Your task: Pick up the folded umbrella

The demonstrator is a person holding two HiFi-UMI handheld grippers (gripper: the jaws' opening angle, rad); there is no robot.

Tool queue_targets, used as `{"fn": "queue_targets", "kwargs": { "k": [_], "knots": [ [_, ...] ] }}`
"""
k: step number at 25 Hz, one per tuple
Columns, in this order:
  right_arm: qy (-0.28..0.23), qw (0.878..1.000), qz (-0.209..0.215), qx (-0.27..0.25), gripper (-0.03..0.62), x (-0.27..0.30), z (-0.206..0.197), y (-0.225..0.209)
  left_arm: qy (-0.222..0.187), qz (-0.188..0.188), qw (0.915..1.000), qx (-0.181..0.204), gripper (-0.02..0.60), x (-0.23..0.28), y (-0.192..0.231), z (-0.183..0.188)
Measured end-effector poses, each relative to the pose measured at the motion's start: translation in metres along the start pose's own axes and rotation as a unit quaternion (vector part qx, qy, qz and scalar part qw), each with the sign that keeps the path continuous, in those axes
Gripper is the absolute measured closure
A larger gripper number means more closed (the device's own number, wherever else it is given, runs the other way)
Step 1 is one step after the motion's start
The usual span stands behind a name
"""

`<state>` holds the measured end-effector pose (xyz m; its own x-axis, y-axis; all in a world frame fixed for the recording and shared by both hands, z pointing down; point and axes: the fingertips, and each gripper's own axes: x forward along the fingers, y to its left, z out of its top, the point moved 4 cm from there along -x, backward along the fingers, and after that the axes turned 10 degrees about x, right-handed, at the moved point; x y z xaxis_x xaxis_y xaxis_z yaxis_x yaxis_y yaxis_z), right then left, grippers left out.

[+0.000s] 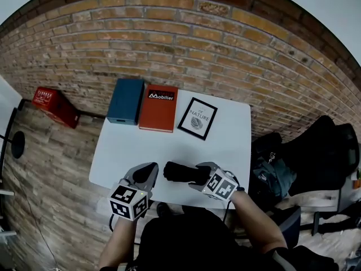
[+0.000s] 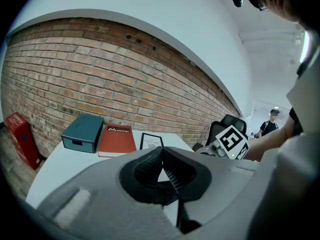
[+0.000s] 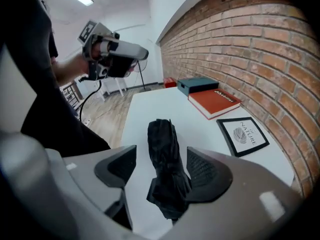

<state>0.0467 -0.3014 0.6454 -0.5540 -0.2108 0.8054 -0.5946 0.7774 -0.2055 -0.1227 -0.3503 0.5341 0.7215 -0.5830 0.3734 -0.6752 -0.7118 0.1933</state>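
Note:
The folded black umbrella (image 1: 181,172) lies near the front edge of the white table (image 1: 225,134). My right gripper (image 1: 198,176) is open and straddles the umbrella's near end (image 3: 165,154). The fabric sits between the two pads: it bunches against the right one and stands clear of the left one. My left gripper (image 1: 150,169) hovers just left of the umbrella. In its own view the left gripper (image 2: 161,151) has its jaw tips touching and nothing between them. The left gripper (image 3: 112,49) also shows up high at the left of the right gripper view.
Along the table's back edge, by the brick wall, are a teal box (image 1: 126,100), a red book (image 1: 159,107) and a framed print (image 1: 197,117). A red case (image 1: 54,106) stands on the floor at left. A black chair with bags (image 1: 316,157) is at right.

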Motion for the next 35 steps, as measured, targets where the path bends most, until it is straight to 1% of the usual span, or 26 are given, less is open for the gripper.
{"fn": "queue_targets", "kwargs": {
  "k": [5, 10, 14, 16, 22, 27, 31, 35],
  "knots": [
    [0.066, 0.997, 0.02, -0.036, 0.274, 0.026, -0.016, -0.012, 0.01, 0.0, 0.9999, -0.005, 0.58, 0.013, 0.003, -0.001],
    [0.124, 0.99, 0.024, -0.067, 0.264, 0.052, -0.029, -0.013, 0.016, 0.007, 0.9997, -0.015, 0.58, 0.015, 0.008, -0.007],
    [0.174, 0.979, 0.006, -0.108, 0.273, 0.073, -0.041, -0.016, 0.02, 0.015, 0.9994, -0.023, 0.58, 0.011, 0.013, -0.013],
    [0.194, 0.974, 0.002, -0.121, 0.278, 0.08, -0.045, -0.016, 0.02, 0.019, 0.9993, -0.026, 0.58, 0.008, 0.014, -0.014],
    [0.231, 0.965, 0.014, -0.125, 0.278, 0.094, -0.05, -0.018, 0.011, 0.029, 0.9992, -0.027, 0.58, -0.002, 0.014, -0.01],
    [0.259, 0.957, 0.019, -0.13, 0.266, 0.099, -0.048, -0.019, 0.005, 0.038, 0.9988, -0.031, 0.58, -0.014, 0.013, -0.012],
    [0.272, 0.953, 0.024, -0.134, 0.273, 0.101, -0.048, -0.016, 0.007, 0.038, 0.9984, -0.04, 0.58, -0.018, 0.011, -0.02],
    [0.274, 0.952, 0.019, -0.134, 0.26, 0.103, -0.047, -0.018, 0.003, 0.03, 0.9987, -0.042, 0.58, -0.018, 0.005, -0.022]
  ]
}}
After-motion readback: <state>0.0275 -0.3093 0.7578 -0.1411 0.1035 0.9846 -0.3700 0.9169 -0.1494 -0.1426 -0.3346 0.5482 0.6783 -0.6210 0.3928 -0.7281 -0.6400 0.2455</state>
